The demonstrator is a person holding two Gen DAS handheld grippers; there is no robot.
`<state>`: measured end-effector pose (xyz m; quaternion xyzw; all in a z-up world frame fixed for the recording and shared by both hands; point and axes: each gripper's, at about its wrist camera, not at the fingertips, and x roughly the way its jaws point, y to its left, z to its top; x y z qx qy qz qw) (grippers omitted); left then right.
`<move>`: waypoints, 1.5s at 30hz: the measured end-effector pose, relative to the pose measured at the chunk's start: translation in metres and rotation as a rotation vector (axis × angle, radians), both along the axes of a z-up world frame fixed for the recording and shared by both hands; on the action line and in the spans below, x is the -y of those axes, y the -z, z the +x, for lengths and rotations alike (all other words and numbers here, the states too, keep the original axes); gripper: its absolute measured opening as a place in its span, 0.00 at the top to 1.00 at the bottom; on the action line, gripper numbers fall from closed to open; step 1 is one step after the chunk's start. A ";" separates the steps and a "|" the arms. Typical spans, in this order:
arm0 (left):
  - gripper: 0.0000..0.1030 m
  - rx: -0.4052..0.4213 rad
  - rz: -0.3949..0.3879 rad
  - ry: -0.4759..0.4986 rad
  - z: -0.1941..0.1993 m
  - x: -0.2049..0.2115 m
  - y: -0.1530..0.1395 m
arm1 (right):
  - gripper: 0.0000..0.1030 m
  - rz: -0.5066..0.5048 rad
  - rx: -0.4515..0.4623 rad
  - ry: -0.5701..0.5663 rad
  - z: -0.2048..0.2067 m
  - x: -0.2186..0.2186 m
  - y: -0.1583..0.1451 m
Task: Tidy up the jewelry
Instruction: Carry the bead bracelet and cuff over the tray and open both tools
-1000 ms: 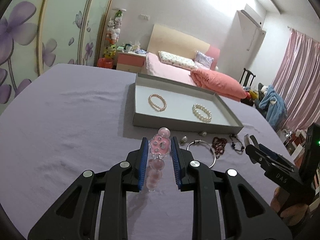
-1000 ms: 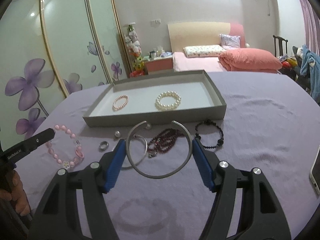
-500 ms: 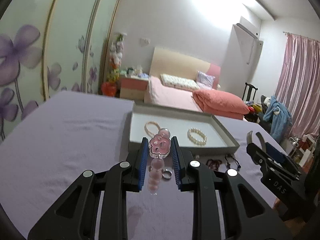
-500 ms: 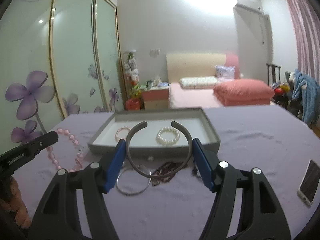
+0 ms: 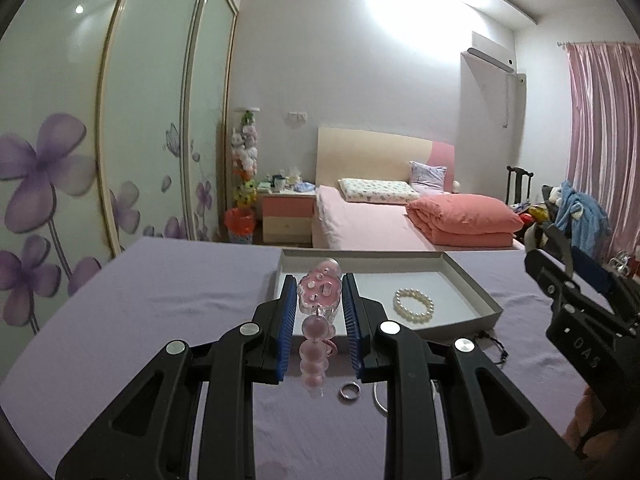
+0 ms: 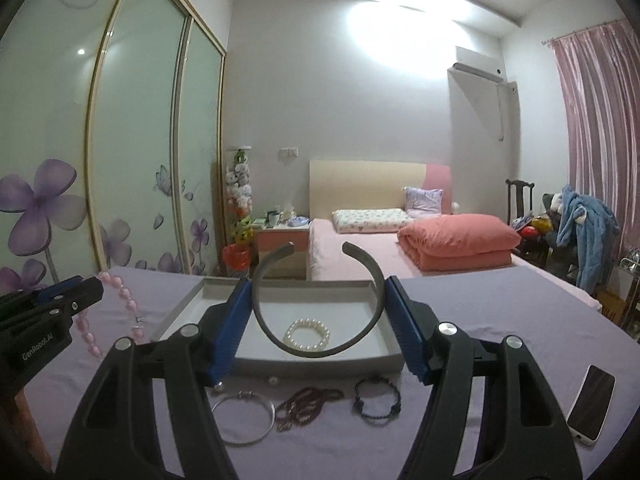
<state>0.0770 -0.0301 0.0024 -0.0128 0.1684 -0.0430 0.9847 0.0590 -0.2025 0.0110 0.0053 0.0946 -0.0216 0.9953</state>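
Smartphone (image 6: 591, 407), white-edged, face up near the right edge of the purple-covered table (image 6: 500, 312). Behind: bed (image 6: 360, 256) with folded coral quilt (image 6: 456, 246) and floral pillow (image 6: 370, 215); bedside cabinet (image 5: 286, 216) (cluttered top); sliding wardrobe doors (image 5: 100, 128), purple flowers; pink curtain (image 5: 604, 132); wall air conditioner (image 6: 478, 69).

Right gripper (image 5: 560, 276) body, left wrist view: white letters "DAS" (printed slanted on the black housing near the right edge of the picture; nothing more of the word shows).
Left gripper (image 6: 86, 294) body, right wrist view: white lettering "GenRoboLAI" (small and tilted on the black housing at the left edge; the last letters are hard to make out).
Everything else in view: no readable text, numbers or signs.
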 end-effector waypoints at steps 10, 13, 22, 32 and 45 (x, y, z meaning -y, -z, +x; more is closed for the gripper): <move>0.77 0.032 0.035 0.000 0.021 0.009 -0.007 | 0.37 -0.015 0.037 0.013 0.018 -0.001 -0.005; 0.77 0.028 0.036 0.002 0.029 0.012 -0.006 | 0.37 -0.016 0.037 0.014 0.022 0.000 -0.004; 0.77 -0.027 0.014 0.007 0.065 0.010 0.005 | 0.37 -0.022 0.016 0.025 0.058 0.006 0.001; 0.77 -0.120 -0.019 0.058 0.111 0.011 0.023 | 0.37 0.010 -0.137 -0.041 0.133 0.012 0.017; 0.75 -0.238 -0.052 0.079 0.154 0.014 0.044 | 0.35 0.130 -0.464 -0.112 0.217 0.012 0.075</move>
